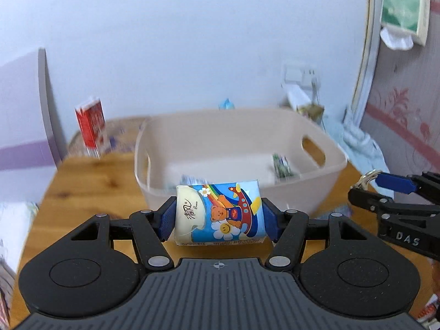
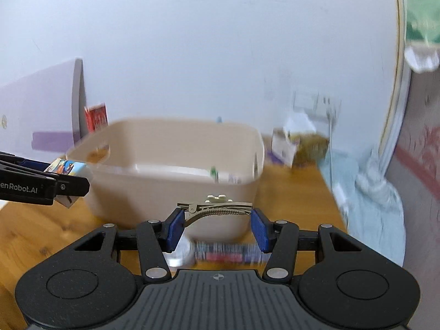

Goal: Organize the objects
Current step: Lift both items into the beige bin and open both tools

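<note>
My left gripper [image 1: 219, 218] is shut on a tissue pack [image 1: 220, 214] printed with a cartoon bear, held above the wooden table just in front of the beige plastic bin [image 1: 192, 134]. My right gripper [image 2: 218, 227] is shut on a metal hair clip [image 2: 217, 207], held in front of the bin's near wall [image 2: 170, 192]. The bin holds a few small packets [image 1: 282, 165]. In the left wrist view the right gripper [image 1: 365, 189] shows at the right edge. In the right wrist view the left gripper with the tissue pack [image 2: 66, 167] shows at the left edge.
A red and white carton [image 1: 90, 126] stands behind the bin at the left. A light blue towel [image 2: 371, 206] lies along the table's right side. A tube-like item [image 2: 220, 253] lies on the table under my right gripper. Clutter [image 2: 299, 145] and a wall socket sit behind the bin.
</note>
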{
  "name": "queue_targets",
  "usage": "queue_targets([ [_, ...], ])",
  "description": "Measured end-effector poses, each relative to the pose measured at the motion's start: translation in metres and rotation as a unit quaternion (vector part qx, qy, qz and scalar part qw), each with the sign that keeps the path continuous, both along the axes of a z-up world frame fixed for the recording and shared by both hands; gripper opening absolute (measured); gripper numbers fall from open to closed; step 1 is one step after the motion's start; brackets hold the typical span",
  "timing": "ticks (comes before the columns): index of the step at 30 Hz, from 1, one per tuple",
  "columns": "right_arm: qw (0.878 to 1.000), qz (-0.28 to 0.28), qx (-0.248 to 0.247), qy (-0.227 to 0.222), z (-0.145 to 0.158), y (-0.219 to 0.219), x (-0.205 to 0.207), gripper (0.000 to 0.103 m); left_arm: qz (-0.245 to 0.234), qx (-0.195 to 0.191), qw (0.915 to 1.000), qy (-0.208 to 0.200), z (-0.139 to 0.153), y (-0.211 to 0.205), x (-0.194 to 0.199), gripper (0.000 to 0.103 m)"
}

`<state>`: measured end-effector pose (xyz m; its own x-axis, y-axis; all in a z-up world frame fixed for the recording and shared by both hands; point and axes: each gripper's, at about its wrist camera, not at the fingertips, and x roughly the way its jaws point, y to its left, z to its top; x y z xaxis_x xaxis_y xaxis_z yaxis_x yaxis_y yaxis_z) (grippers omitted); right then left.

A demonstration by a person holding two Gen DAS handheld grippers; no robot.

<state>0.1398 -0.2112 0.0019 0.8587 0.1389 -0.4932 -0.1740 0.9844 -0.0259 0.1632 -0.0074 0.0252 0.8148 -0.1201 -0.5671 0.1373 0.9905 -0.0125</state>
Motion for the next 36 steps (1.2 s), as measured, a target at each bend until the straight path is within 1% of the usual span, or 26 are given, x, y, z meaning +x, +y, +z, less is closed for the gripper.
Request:
queue_targets([
  [4,1.000,0.006,-0.004,-0.029,0.026,0.004,0.016,0.050,0.014,0.002,0.9998,-0.010,0.015,0.002,0.021,0.064],
  [8,0.999,0.012,-0.007,-0.038,0.043,0.010,0.042,0.050,0.025,0.008,0.9996,-0.003,0.019,0.004,0.053,0.064],
  [11,0.999,0.017,-0.005,-0.028,0.046,0.012,0.063,0.050,0.035,0.025,0.9990,0.013,0.012,0.003,0.080,0.064],
  [15,1.000,0.027,-0.013,0.000,0.040,0.022,0.093,0.050,0.035,0.042,0.9971,0.053,-0.009,-0.001,0.111,0.064],
  [19,0.998,0.041,-0.026,0.035,0.025,0.033,0.113,0.051,0.038,0.041,0.9946,0.088,-0.029,-0.002,0.124,0.065],
  [20,0.998,0.042,-0.027,0.045,0.021,0.035,0.118,0.051,0.039,0.040,0.9941,0.093,-0.032,-0.002,0.126,0.065],
  [21,0.997,0.041,-0.027,0.053,0.016,0.036,0.120,0.053,0.040,0.039,0.9938,0.096,-0.035,-0.001,0.127,0.065],
  [22,0.997,0.041,-0.028,0.060,0.013,0.037,0.123,0.060,0.040,0.038,0.9936,0.099,-0.037,0.000,0.127,0.067],
  [23,0.997,0.041,-0.029,0.065,0.009,0.038,0.124,0.061,0.039,0.038,0.9936,0.099,-0.037,0.000,0.126,0.071],
  [24,0.997,0.042,-0.028,0.066,0.008,0.038,0.122,0.063,0.039,0.038,0.9939,0.095,-0.036,0.001,0.124,0.074],
  [25,0.997,0.041,-0.032,0.064,0.008,0.038,0.121,0.069,0.041,0.039,0.9944,0.089,-0.033,0.001,0.122,0.080],
  [26,0.997,0.040,-0.038,0.059,0.009,0.038,0.118,0.073,0.044,0.041,0.9949,0.081,-0.030,0.001,0.118,0.084],
  [28,0.997,0.036,-0.046,0.042,0.013,0.038,0.110,0.077,0.048,0.040,0.9958,0.068,-0.024,0.002,0.111,0.087],
  [32,0.999,0.026,-0.042,0.021,0.024,0.030,0.092,0.077,0.043,0.034,0.9972,0.051,-0.012,0.002,0.092,0.088],
  [36,0.999,0.004,-0.043,0.012,0.031,0.015,0.073,0.077,0.037,0.020,0.9982,0.042,-0.006,0.001,0.071,0.090],
])
